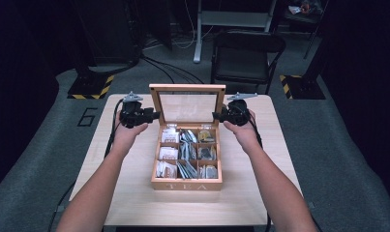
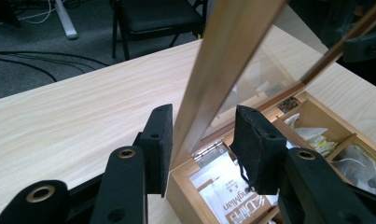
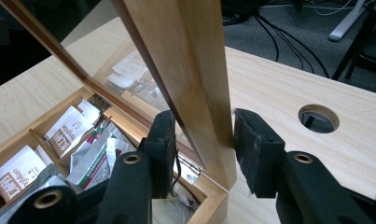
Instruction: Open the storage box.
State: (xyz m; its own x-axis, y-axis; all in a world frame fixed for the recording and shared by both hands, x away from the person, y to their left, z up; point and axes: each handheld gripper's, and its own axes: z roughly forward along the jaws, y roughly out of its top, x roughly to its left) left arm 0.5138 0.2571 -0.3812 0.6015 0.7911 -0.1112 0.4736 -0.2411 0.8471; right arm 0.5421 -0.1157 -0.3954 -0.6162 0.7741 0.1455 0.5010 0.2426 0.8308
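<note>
Box: I see the light wooden tea box with nine compartments (image 1: 186, 182) open at the tabletop's middle, sachets inside.
Lid: its glass-paned wooden lid (image 1: 187, 107) stands upright.
Left gripper (image 2: 202, 135): jaws apart, straddling the lid's side rail.
Right gripper (image 3: 202, 140): likewise parted astride the opposite rail.
Progress: I judge opening done or closing not yet begun.

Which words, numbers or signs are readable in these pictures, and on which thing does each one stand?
"TEA": on the front wall of the wooden box.
"6": on the grey floor left of the table.
Yellow-black hazard stripes: on the floor beyond the table, no words.
Print on the tea bags: too blurred and tilted to read reliably.
</note>
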